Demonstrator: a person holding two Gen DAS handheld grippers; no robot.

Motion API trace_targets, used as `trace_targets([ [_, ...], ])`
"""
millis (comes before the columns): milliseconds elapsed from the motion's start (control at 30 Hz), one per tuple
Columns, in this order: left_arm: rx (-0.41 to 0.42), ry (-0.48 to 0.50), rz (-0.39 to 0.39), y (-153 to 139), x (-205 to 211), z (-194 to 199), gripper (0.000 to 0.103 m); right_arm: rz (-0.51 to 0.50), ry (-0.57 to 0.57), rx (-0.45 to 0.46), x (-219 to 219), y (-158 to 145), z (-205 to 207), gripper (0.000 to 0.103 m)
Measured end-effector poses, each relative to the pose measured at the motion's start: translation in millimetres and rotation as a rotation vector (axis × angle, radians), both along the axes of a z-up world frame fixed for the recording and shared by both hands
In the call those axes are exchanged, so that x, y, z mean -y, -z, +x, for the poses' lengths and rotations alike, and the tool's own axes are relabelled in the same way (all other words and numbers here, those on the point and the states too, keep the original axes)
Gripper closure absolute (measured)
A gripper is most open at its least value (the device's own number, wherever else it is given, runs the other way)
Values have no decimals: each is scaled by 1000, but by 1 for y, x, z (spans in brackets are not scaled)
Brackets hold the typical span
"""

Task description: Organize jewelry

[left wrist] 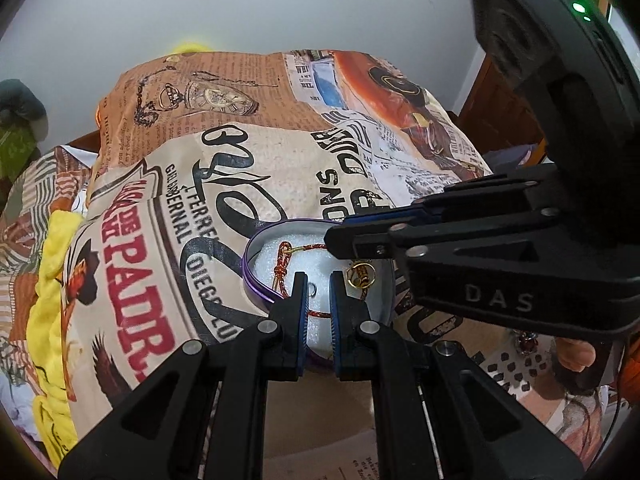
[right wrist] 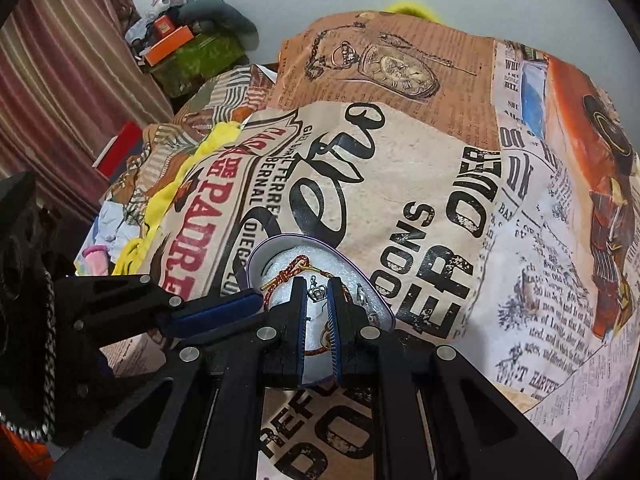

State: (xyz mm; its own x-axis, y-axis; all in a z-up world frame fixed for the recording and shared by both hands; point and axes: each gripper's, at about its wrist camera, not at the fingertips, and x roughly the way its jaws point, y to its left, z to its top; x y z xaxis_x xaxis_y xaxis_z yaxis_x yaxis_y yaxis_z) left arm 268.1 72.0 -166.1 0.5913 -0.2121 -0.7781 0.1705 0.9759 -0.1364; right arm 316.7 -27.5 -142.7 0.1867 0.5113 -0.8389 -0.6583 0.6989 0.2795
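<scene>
On a bed or table draped in a printed cloth (left wrist: 248,168) of newsprint lettering, a pocket-watch drawing and red block letters, a shallow oval tin (left wrist: 256,280) with a purple wall sits near the front edge. A plain pale wall (left wrist: 320,12) rises at 12 o'clock. In the right wrist view a striped curtain (right wrist: 60,80) hangs at 10 o'clock, with a heap of boxes and soft items (right wrist: 188,36) at 11 o'clock. Yellow fabric (left wrist: 52,280) lies bunched at 9 o'clock in the left wrist view.

The tin is lined with white foam (left wrist: 308,264). On the foam lie a red-and-gold braided cord (left wrist: 286,258), a gold ring charm (left wrist: 360,272) and a small silver crown charm (right wrist: 318,292).

My left gripper (left wrist: 319,280) hangs over the tin at 6 o'clock, its blue-padded fingers drawn nearly together with only a narrow slit between them; I see nothing pinched there. My right gripper (right wrist: 318,286) reaches over the same tin, fingers likewise nearly together. The crown charm shows in the slit at their tips; whether they pinch it I cannot tell. In the left wrist view it enters from 3 o'clock, tips above the gold charm.
</scene>
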Motion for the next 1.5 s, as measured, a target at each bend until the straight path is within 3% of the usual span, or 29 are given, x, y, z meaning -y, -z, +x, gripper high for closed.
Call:
trace_targets([
  [200,2,-23,2,-4,-6,-5,92,-29,-3,19,2,-4,-6,92],
  [433,31,-55,15,-22,-10,-18,80,-6,20,61,17,-24,-16,86],
  [800,82,-66,42,-57,2,-46,67,24,104,175,68,-61,-47,84],
  [1000,91,-43,37,-65,22,-58,61,26,170,220,104,-67,-64,67],
  [1233,66,5,36,-56,52,-67,59,2,208,227,134,-54,-85,67],
  [1500,13,41,47,-32,73,-78,58,-53,182,166,143,-14,-98,67],
])
